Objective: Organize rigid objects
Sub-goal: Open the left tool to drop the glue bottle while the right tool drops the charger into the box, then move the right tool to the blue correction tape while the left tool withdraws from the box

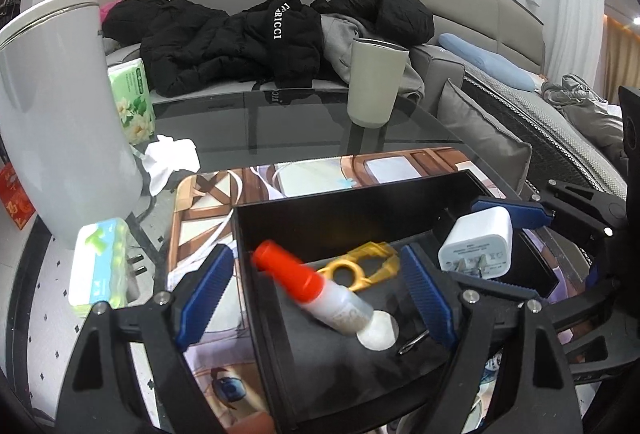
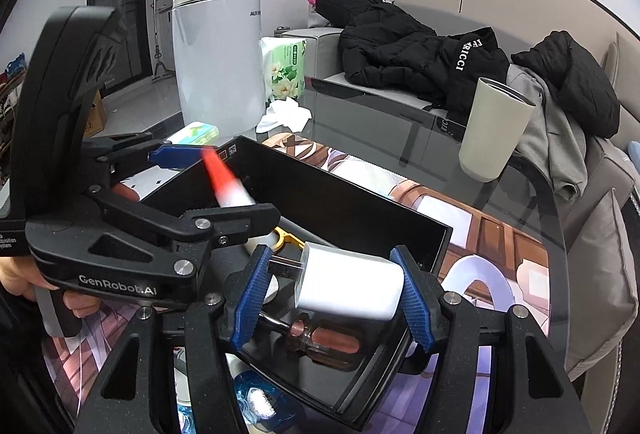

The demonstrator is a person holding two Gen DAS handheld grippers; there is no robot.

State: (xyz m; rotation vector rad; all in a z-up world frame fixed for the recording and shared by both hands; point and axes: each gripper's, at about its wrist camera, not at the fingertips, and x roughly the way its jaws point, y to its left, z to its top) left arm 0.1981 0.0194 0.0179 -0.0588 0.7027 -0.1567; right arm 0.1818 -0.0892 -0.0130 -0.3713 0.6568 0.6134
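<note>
1. The left tool (image 1: 316,298) points down into the open black rectangular box (image 1: 360,205), its blue ribbed pads spread wide. The left pad sits outside the box's left wall and the right pad inside the box.
2. Between those spread pads lies one white plastic bottle with a red cap (image 1: 320,288), blurred and tilted, with no pad pressing on it.
3. The right tool (image 2: 332,292) also points down over the box, its two blue pads pressed onto the sides of one white two-pin plug adapter (image 2: 352,288). The adapter is pinched above the box floor, prongs towards the left of the right wrist view.
4. A hand (image 2: 24,278) grips the handle of the left tool at the lower left edge of the right wrist view.
5. Inside the box, counted: one bottle, one yellow plastic piece with a ring hole (image 1: 360,268) and one clear brown-handled screwdriver (image 2: 332,344) lying under the adapter.
6. The box stands on a printed mat (image 1: 320,173) on the dark glass table (image 1: 280,121).
7. Elsewhere on the table: one pale green-grey tumbler (image 1: 374,83), one crumpled white tissue (image 1: 170,159), one green floral tissue pack (image 1: 132,95), and one small blue-and-green packet (image 1: 100,266).
8. One tall white cylindrical appliance (image 2: 218,61) stands beside the table.
</note>
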